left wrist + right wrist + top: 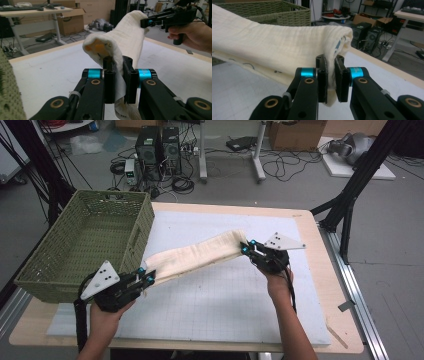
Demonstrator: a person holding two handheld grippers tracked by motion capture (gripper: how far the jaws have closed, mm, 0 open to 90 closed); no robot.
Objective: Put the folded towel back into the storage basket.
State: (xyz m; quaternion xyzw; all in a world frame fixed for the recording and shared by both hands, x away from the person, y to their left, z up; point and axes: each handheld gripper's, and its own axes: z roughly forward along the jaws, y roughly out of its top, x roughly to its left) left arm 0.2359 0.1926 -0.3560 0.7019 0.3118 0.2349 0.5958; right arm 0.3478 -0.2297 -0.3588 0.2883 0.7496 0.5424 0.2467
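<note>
A folded cream cloth hangs stretched above the white mat between both grippers. My left gripper is shut on the cloth's near-left end, beside the green basket. In the left gripper view the cloth is pinched between the black jaws of the left gripper and runs off toward the other hand. My right gripper is shut on the far-right end. The right gripper view has the cloth folded over the jaws of the right gripper, with small blue marks near its edge.
A green woven basket stands at the table's left, its bottom bare. A white gridded mat covers the wooden table. Beyond the table lie computer towers, cables and boxes; a black frame leg stands at the right.
</note>
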